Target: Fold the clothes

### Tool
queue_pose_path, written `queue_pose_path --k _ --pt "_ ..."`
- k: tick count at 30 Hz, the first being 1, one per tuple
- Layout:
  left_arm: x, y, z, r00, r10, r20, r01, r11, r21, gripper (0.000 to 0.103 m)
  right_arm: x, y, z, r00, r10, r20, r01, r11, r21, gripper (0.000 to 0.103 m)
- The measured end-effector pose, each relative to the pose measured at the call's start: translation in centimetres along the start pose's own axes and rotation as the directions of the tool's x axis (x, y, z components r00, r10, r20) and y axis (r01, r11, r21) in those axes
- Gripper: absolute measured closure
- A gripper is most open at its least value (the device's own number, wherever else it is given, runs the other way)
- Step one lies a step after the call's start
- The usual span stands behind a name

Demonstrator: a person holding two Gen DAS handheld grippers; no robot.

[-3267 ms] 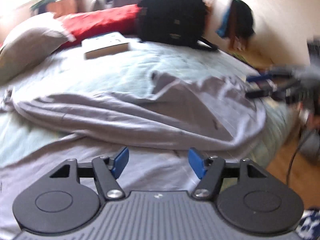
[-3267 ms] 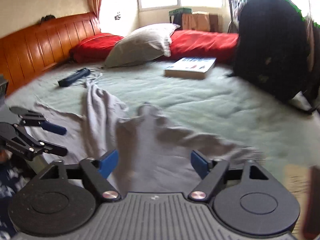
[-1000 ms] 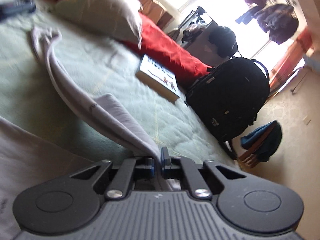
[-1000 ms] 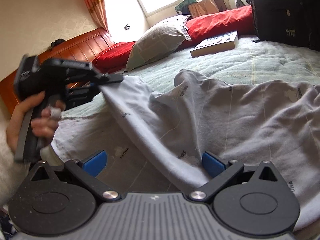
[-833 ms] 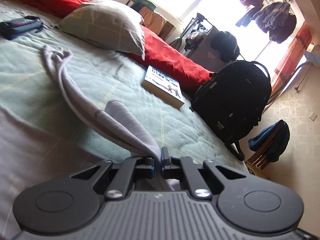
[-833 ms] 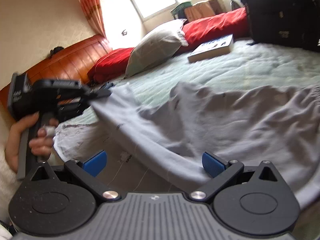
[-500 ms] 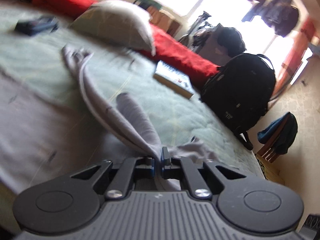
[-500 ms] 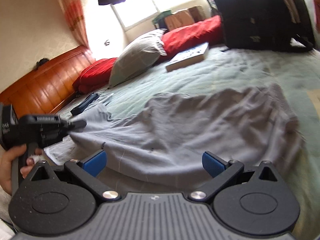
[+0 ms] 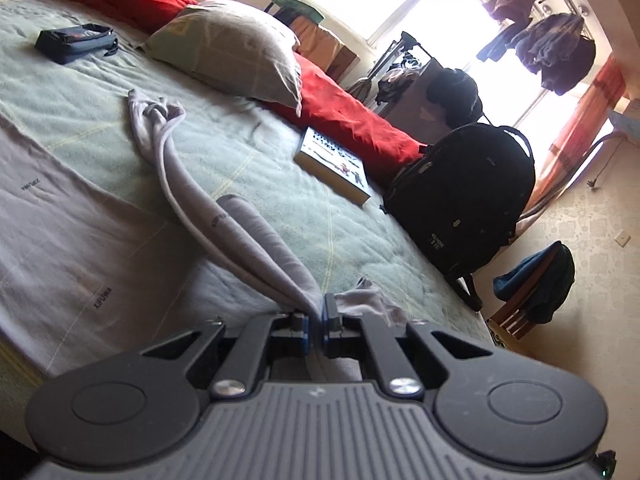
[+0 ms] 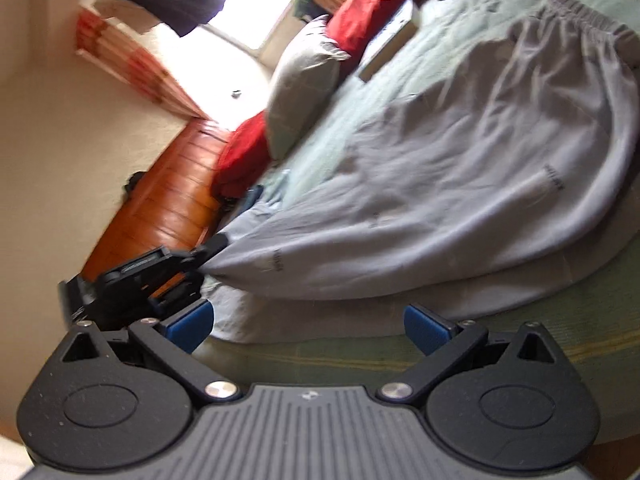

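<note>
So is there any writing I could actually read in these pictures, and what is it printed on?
"XIFUWA": small dark print on the grey garment, repeated in several spots across the cloth.
Book cover: a bold title and pictures, too blurred to read.
Black backpack: a small white label low on its front, too small to read.
Dark pouch: a red mark on top, unreadable.
Left claw and right claw: no readable lettering.

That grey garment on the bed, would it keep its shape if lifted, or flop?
Probably flop: the grey garment sags in soft folds where the left gripper pinches it. It looks thin and light, lying wrinkled on the bed.
</note>
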State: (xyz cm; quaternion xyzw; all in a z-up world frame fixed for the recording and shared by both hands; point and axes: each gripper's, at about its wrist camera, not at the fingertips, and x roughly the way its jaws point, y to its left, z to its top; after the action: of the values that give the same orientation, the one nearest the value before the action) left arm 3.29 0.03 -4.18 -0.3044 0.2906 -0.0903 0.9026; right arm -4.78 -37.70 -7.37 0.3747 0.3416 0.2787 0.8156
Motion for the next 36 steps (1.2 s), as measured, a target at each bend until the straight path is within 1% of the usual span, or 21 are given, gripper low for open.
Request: queue_pose_path --k 4,5,8,10,12,16,19,22,25,28,30,33,36 --pt "1.0 1.0 -0.6 0.998 0.034 -0.057 -0.035 0.999 -0.015 0.099 -3.2 -1.2 0.8 0.993 -0.065 0.097 0.062 0.998 0.031 0.0" --pt "1.3 1.3 -0.9 0.997 0.038 -0.071 -0.04 0.999 -0.019 0.099 -4.1 -1.6 1.0 0.989 -0.079 0.125 0.074 0.996 0.047 0.002" --pt "2.0 2.0 -1.5 0.993 0.053 -0.101 -0.055 0.998 -0.023 0.099 -6.4 -3.3 1.7 0.972 -0.132 0.196 0.11 0.987 0.12 0.009" --pt "2.1 2.1 -1.6 0.993 0.055 -0.106 -0.058 0.998 -0.025 0.099 -7.5 -4.3 2.1 0.959 -0.164 0.23 0.127 0.978 0.167 0.012" --pt "2.2 2.3 -1.8 0.992 0.056 -0.109 -0.06 0.998 -0.027 0.099 -8.1 -4.9 2.4 0.95 -0.185 0.253 0.138 0.972 0.192 0.013" --pt "2.4 2.5 -2.0 0.992 0.059 -0.116 -0.063 0.998 -0.032 0.099 -8.6 -5.7 2.8 0.937 -0.247 0.246 0.19 0.954 0.232 0.013" --pt "2.6 2.7 -2.2 0.991 0.061 -0.121 -0.065 0.997 -0.035 0.099 -8.6 -6.2 2.8 0.941 -0.226 0.25 0.162 0.953 0.254 0.016" --pt "2.7 2.8 -2.2 0.991 0.06 -0.123 -0.065 0.997 -0.038 0.099 -8.2 -6.0 3.2 0.942 -0.203 0.266 0.135 0.958 0.252 0.016" --pt "2.7 2.9 -2.2 0.99 0.059 -0.126 -0.064 0.997 -0.041 0.099 -7.6 -6.5 3.4 0.943 -0.216 0.254 0.145 0.952 0.268 0.018" --pt "2.8 2.9 -2.3 0.99 0.058 -0.129 -0.064 0.997 -0.043 0.099 -7.0 -7.4 3.3 0.939 -0.243 0.243 0.165 0.938 0.304 0.027" --pt "2.8 2.9 -2.3 0.99 0.057 -0.131 -0.063 0.997 -0.045 0.099 -7.5 -7.1 3.3 0.938 -0.233 0.256 0.15 0.94 0.306 0.027" --pt "2.9 3.0 -2.3 0.99 0.055 -0.133 -0.062 0.997 -0.048 0.099 -8.2 -5.8 3.7 0.933 -0.241 0.269 0.166 0.948 0.273 0.027" --pt "3.1 3.1 -2.4 0.989 0.051 -0.136 -0.059 0.997 -0.052 0.099 -8.0 -5.8 3.8 0.932 -0.249 0.262 0.175 0.945 0.278 0.027"
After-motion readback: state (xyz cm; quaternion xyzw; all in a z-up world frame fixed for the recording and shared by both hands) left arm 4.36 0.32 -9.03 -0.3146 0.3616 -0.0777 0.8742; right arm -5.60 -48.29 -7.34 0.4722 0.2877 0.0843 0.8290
